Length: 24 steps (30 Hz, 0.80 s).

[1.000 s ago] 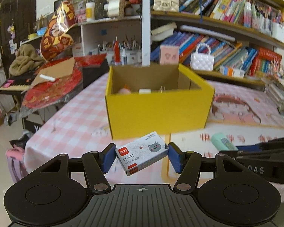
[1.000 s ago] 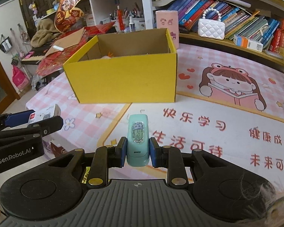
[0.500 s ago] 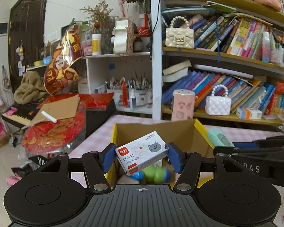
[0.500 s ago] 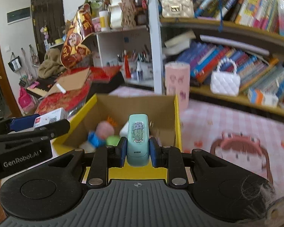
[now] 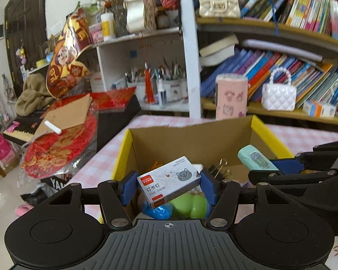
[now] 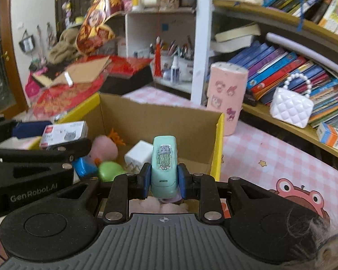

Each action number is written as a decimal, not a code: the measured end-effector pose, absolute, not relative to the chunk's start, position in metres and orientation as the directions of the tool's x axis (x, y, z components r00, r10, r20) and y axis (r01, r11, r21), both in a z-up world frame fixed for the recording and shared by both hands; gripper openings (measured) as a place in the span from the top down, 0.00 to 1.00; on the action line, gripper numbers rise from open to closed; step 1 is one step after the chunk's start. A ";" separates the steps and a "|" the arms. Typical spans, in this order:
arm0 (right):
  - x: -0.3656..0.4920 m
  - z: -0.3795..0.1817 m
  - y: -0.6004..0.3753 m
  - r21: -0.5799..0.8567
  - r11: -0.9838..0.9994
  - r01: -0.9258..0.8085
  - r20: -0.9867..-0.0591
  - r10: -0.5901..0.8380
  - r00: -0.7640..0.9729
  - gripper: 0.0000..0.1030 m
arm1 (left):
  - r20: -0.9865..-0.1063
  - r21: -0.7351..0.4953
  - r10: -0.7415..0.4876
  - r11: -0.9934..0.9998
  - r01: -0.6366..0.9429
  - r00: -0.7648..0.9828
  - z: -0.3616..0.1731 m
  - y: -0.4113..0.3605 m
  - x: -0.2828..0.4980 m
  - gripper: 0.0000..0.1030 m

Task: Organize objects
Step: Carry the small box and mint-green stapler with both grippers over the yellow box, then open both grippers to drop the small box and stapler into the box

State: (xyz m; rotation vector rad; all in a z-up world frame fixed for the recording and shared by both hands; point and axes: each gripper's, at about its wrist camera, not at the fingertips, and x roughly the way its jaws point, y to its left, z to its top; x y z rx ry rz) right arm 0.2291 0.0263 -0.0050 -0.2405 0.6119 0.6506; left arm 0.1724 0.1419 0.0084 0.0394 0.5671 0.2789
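Hovering over the open yellow cardboard box (image 5: 268, 135), both grippers have something clamped. The left gripper (image 5: 167, 187) is clenched on a small white staple box (image 5: 169, 184) with a grey cat face and a red label; it sits tilted between the blue pads, one end dipping toward the camera. The right gripper (image 6: 164, 181) is squeezed tight on a mint-green stapler (image 6: 164, 162) with a jellyfish sticker on top, pointing forward along the fingers. In the left wrist view that stapler shows up at the right, poking out above the box's right wall.

Down in the box: a pink plush toy (image 6: 104, 147) with an orange tuft, a green toy (image 6: 110, 171), a blue piece (image 6: 84, 167), a small white cube (image 6: 138, 154) and some black binder clips (image 5: 217, 168). The box stands on a bench with a pink checked cloth (image 6: 259, 155). Behind it a pink cylinder (image 6: 227, 99) with cartoon stickers stands just beside the far right corner, and a white quilted mini bag (image 6: 290, 108) sits on the bookshelf.
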 end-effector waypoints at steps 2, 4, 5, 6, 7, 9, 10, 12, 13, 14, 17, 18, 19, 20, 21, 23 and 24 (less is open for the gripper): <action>0.234 -0.011 0.031 -0.046 0.760 -0.649 -0.617 0.489 0.616 0.78 | -0.538 0.124 0.277 0.960 -0.251 0.796 0.003 0.142 0.178 0.42; 0.239 -0.014 0.033 -0.065 0.745 -0.664 -0.626 0.487 0.609 0.78 | -0.549 0.135 0.281 0.959 -0.248 0.787 -0.001 0.142 0.184 0.42; 0.242 -0.016 0.034 -0.075 0.735 -0.674 -0.632 0.487 0.602 0.78 | -0.554 0.141 0.283 0.959 -0.246 0.783 -0.003 0.141 0.187 0.42; 0.244 -0.018 0.036 -0.085 0.726 -0.682 -0.639 0.485 0.596 0.78 | -0.558 0.146 0.283 0.959 -0.244 0.780 -0.005 0.141 0.189 0.42; 0.246 -0.019 0.037 -0.094 0.720 -0.687 -0.643 0.483 0.594 0.78 | -0.562 0.149 0.284 0.959 -0.242 0.777 -0.006 0.140 0.192 0.42; 0.248 -0.021 0.039 -0.118 0.703 -0.701 -0.648 0.481 0.591 0.78 | -0.570 0.156 0.284 0.959 -0.238 0.771 -0.009 0.139 0.195 0.42; 0.249 -0.022 0.040 -0.128 0.696 -0.707 -0.651 0.479 0.589 0.78 | -0.573 0.159 0.287 0.958 -0.240 0.767 -0.011 0.139 0.197 0.42; 0.251 -0.023 0.042 -0.151 0.683 -0.715 -0.654 0.473 0.590 0.78 | -0.581 0.158 0.288 0.957 -0.242 0.761 -0.013 0.140 0.199 0.42; 0.251 -0.024 0.044 -0.161 0.675 -0.720 -0.657 0.471 0.589 0.78 | -0.584 0.159 0.289 0.957 -0.243 0.758 -0.015 0.140 0.200 0.42; 0.251 -0.025 0.045 -0.172 0.667 -0.725 -0.659 0.469 0.588 0.78 | -0.589 0.160 0.289 0.957 -0.242 0.755 -0.016 0.141 0.200 0.42; 0.252 -0.026 0.049 -0.206 0.651 -0.730 -0.662 0.457 0.594 0.78 | -0.598 0.163 0.287 0.958 -0.238 0.748 -0.019 0.141 0.201 0.41; 0.253 -0.026 0.049 -0.212 0.648 -0.732 -0.663 0.455 0.594 0.78 | -0.599 0.164 0.286 0.958 -0.236 0.747 -0.020 0.141 0.202 0.41; 0.253 -0.026 0.050 -0.217 0.645 -0.733 -0.665 0.452 0.594 0.78 | -0.600 0.166 0.287 0.958 -0.235 0.747 -0.020 0.141 0.202 0.41; 0.254 -0.026 0.050 -0.216 0.644 -0.734 -0.666 0.452 0.593 0.78 | -0.601 0.167 0.287 0.958 -0.234 0.746 -0.021 0.141 0.202 0.41; 0.254 -0.026 0.050 -0.214 0.647 -0.732 -0.666 0.452 0.594 0.78 | -0.600 0.166 0.286 0.958 -0.233 0.747 -0.021 0.141 0.201 0.41; 0.255 -0.026 0.051 -0.206 0.655 -0.727 -0.665 0.452 0.595 0.78 | -0.596 0.165 0.285 0.958 -0.233 0.751 -0.020 0.141 0.201 0.41; 0.255 -0.026 0.050 -0.198 0.661 -0.723 -0.661 0.454 0.597 0.77 | -0.590 0.162 0.284 0.959 -0.234 0.756 -0.018 0.142 0.200 0.40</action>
